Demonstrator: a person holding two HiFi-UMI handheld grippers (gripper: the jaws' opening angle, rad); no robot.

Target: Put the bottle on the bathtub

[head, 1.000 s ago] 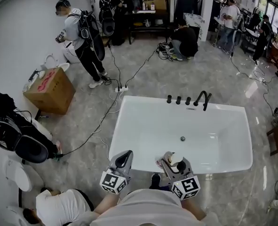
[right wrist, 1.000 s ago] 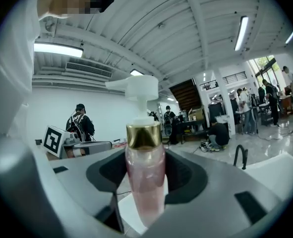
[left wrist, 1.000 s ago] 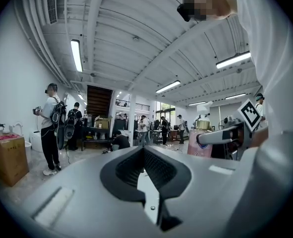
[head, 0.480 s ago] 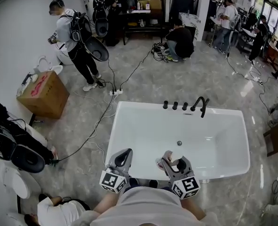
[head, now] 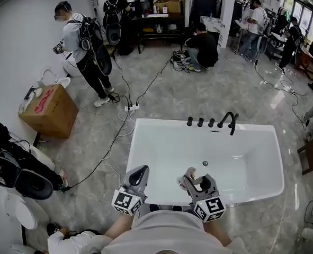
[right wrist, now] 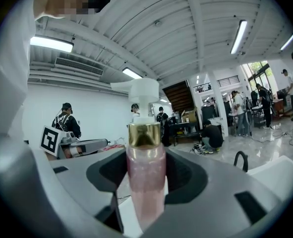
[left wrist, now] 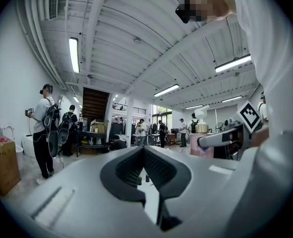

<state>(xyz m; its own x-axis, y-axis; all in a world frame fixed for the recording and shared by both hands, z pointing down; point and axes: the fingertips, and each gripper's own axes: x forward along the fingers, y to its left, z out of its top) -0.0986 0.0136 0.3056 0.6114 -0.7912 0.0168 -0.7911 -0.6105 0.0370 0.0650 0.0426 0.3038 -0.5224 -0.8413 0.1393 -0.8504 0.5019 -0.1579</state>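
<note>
One pink pump bottle [right wrist: 145,182] stands upright, clamped in my right gripper [head: 190,178] above the white bathtub [head: 145,127] near rim. My left gripper [left wrist: 144,150] is closed and empty. Step in hand: carrying. Next: lower the bottle flat onto the rim, then release.

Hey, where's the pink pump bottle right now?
The pink pump bottle stands upright between the jaws of the right tool, low and centre-right in the head view, over the near edge of the white bathtub.
</note>
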